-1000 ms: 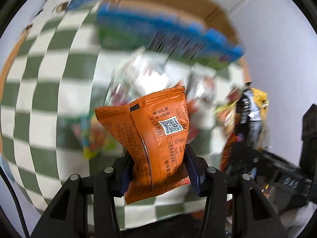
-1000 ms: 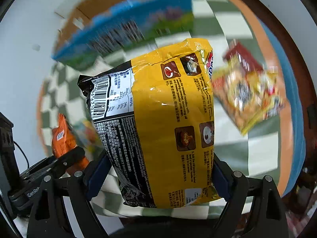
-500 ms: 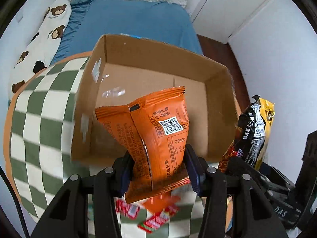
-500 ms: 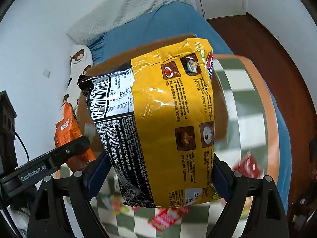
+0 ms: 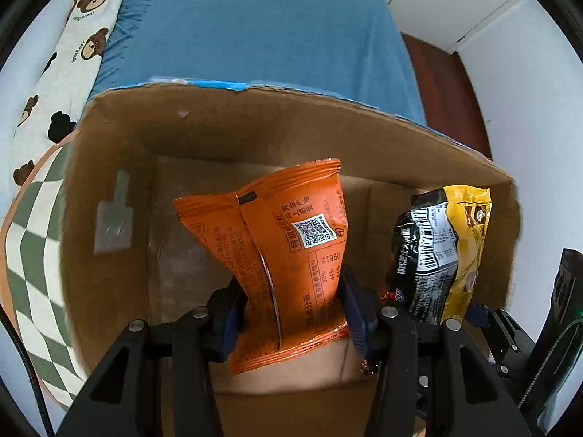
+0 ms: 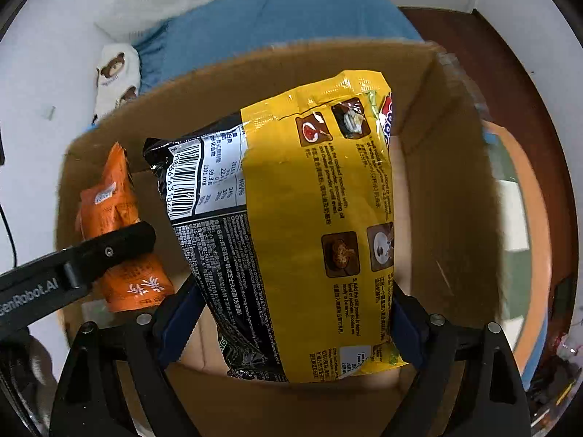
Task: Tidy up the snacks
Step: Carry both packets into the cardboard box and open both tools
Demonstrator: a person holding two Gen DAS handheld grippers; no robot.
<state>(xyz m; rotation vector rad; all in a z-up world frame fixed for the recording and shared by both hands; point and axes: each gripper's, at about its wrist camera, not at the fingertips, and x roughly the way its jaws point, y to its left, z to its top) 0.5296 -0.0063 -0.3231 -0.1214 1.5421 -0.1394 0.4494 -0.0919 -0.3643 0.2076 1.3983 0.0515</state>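
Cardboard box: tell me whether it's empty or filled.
Empty: the box floor is bare; both packets, orange and yellow, hang in the tongs.

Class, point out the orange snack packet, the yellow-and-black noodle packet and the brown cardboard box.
Orange snack packet (image 5: 291,255), left wrist view, printed back.
Yellow-and-black noodle packet (image 6: 291,225), right wrist view, yellow panel.
Brown cardboard box (image 5: 255,127), left wrist view, inner far wall.

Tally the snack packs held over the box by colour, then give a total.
Orange pack: 1, in the left claw
Yellow-and-black pack: 1, in the right claw
Total: 2, both held over the open box, whose visible floor shows no other packs.
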